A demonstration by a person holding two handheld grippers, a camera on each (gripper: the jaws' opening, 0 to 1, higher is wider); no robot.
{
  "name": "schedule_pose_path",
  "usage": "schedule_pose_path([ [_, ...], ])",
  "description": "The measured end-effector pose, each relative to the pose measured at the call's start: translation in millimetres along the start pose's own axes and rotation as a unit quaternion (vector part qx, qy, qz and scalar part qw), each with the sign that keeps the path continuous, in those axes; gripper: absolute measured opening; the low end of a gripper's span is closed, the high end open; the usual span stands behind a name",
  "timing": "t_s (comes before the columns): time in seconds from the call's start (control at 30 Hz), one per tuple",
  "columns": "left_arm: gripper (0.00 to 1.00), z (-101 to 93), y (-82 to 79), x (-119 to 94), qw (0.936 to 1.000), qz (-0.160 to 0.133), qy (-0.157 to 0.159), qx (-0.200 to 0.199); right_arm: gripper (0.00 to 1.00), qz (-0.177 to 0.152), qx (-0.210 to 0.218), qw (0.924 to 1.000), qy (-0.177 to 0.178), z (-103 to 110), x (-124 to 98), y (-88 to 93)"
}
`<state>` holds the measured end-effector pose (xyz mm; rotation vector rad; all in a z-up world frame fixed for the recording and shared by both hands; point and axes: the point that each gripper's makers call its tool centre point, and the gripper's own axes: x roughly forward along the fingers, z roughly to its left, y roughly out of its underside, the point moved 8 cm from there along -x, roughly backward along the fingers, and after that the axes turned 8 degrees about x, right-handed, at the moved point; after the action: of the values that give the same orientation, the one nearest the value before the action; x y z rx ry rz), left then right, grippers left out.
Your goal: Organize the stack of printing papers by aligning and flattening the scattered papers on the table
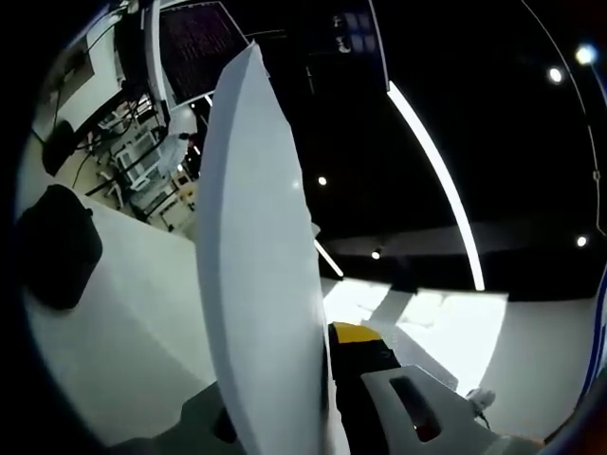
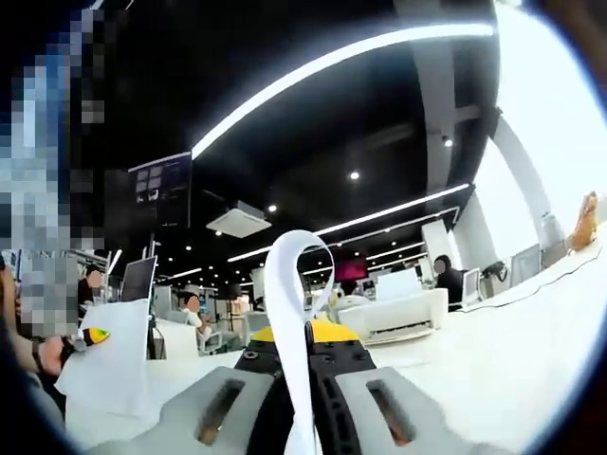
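The thin white printing paper (image 1: 261, 284) is off the white surface (image 1: 123, 341) and lifted into the air, pinched between both tongs at once, so the coming move turns on how that sheet hangs between the 2 hands. In the left gripper view the left tongs (image 1: 313, 427) are closed on the paper's lower edge, and the sheet rises edge-on from the jaws, its long axis running straight away from the camera toward the dark ceiling, bowed slightly so one broad face turns left. In the right gripper view the right tongs (image 2: 303, 417) are likewise clamped on a narrow white strip of paper (image 2: 296, 322) that climbs from the jaws and curls over in a loop at its top. Both tongs point up and outward rather than down at the surface, which lies below and behind the sheet in each view. Further white sheets (image 2: 109, 365) stand at the left of the right gripper view, near a hand. Judging from this, the sheet needs to be swung flat and lowered toward the surface, with both hands about equally placed to do it.
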<state>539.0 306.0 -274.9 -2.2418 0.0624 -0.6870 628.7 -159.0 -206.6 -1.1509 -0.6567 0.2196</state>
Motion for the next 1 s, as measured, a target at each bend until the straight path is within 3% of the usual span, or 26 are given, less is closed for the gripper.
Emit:
schedule_pose_path([
  [1.0, 0.08, 0.9, -0.3, 0, 1.0, -0.002, 0.0, -0.001, 0.0, -0.016, 0.023, 0.9986, -0.044, 38, 8, -9.3],
])
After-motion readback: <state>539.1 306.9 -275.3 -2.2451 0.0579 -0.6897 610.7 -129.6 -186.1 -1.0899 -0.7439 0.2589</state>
